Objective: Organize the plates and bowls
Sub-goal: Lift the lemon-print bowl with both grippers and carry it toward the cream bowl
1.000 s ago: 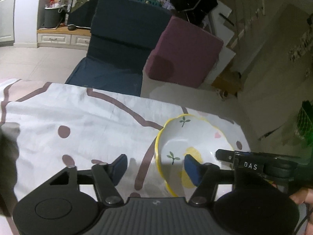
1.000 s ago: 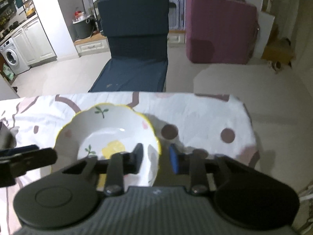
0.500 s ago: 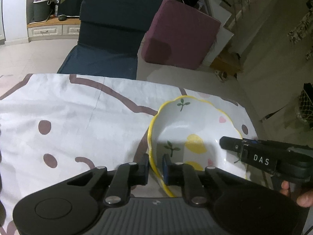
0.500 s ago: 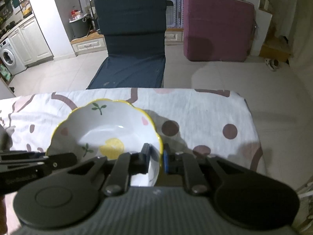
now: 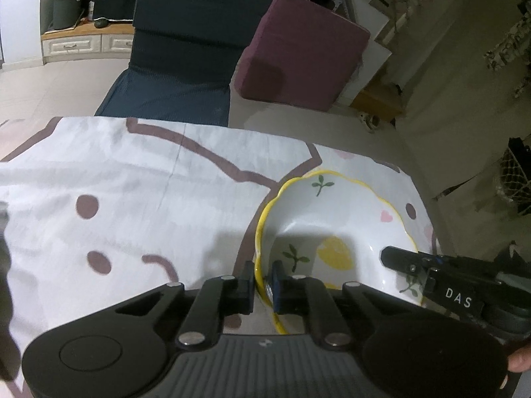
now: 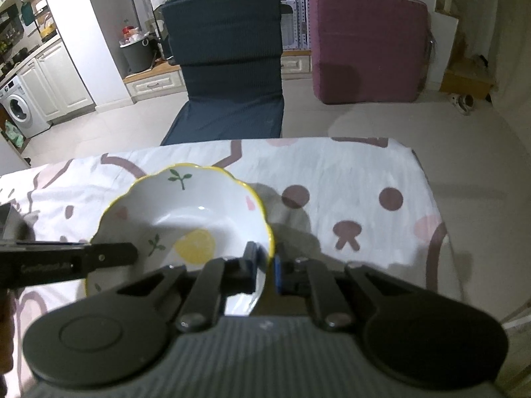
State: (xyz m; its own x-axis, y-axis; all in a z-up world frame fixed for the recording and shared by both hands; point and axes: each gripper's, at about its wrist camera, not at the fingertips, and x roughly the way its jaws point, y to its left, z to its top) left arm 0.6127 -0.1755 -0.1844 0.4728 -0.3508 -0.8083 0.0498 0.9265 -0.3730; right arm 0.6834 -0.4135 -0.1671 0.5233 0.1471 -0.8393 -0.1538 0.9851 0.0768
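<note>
Pale tiled floor (image 6: 381, 122) lay behind, with a navy ribbed floor chair (image 6: 229, 66) at twelve o'clock and a boxy maroon cushion (image 6: 368, 46) at one o'clock. White cupboards and a front-loading washing machine (image 6: 18, 109) stood at ten o'clock in the right wrist view.

Counter (image 5: 132, 179): covered in a thin white cloth, lightly creased, printed with brown lines, dots and pink patches.

Bowl (image 6: 186, 212): one, glazed white ceramic, scalloped rim edged in yellow, painted with green sprigs, a yellow lemon and small pink hearts. It sat toward the counter's right end, at three o'clock of centre in the left wrist view.

Left gripper (image 5: 262, 282): black plastic, blue pads. Its jaws had just been closing and pinched the bowl's rim at the nine o'clock side, one pad outside, one inside.

Right gripper (image 6: 265, 268): same make. Its jaws had also just been closing and pinched the rim at the opposite, three o'clock side, one pad on each face of the wall.

Each gripper's black fingers showed at the edge of the other's view.
</note>
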